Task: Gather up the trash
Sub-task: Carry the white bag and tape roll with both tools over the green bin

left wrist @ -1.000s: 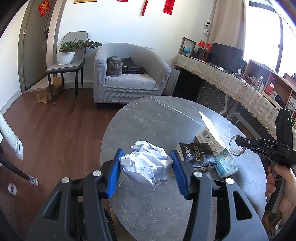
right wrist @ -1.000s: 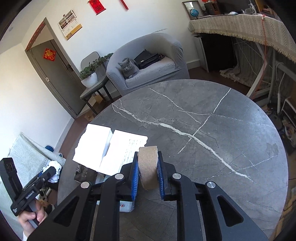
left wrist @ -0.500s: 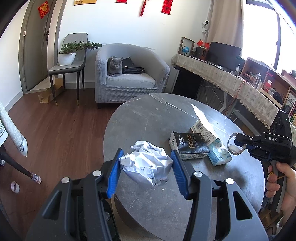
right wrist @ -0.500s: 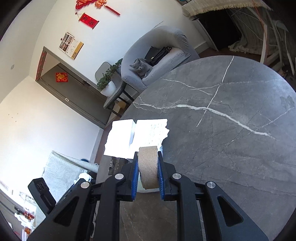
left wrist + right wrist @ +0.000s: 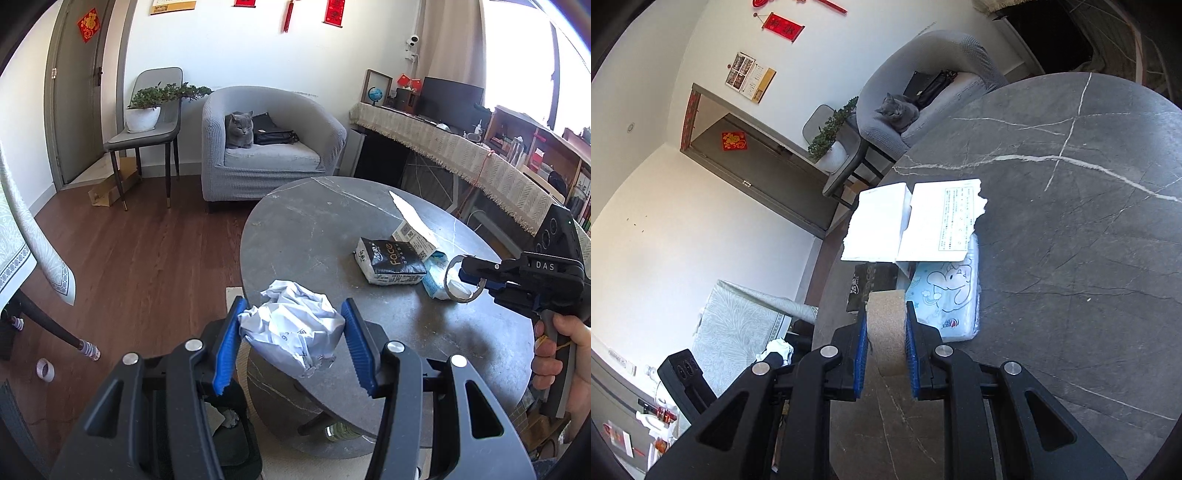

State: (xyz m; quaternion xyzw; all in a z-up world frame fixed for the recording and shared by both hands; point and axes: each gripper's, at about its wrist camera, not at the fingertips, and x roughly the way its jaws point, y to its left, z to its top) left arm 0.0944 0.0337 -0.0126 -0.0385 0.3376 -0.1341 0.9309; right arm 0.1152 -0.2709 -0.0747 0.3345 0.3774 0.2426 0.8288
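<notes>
Left wrist view: living room, wood floor, grey cat (image 5: pixel 240 129) on an armchair (image 5: pixel 266 147) beyond a round grey marble table (image 5: pixel 303 229). Left gripper (image 5: pixel 291 347) pinches a crumpled paper ball (image 5: pixel 291 328) at the table's near edge. Black tissue pack (image 5: pixel 391 260) and torn box (image 5: pixel 413 232) lie on the tabletop. Right gripper (image 5: pixel 461 277) holds a tape-roll core (image 5: pixel 461 282) just beside them. Right wrist view: fingers clamp the cardboard core (image 5: pixel 886 332) above the table; blue cartoon tissue pack (image 5: pixel 953 295) and torn box (image 5: pixel 916 221) lie just ahead.

"face" on black pack (image 5: pixel 393 261), "DAS" on right gripper (image 5: pixel 465 277); sheet (image 5: pixel 940 221) print too small, maybe Chinese
</notes>
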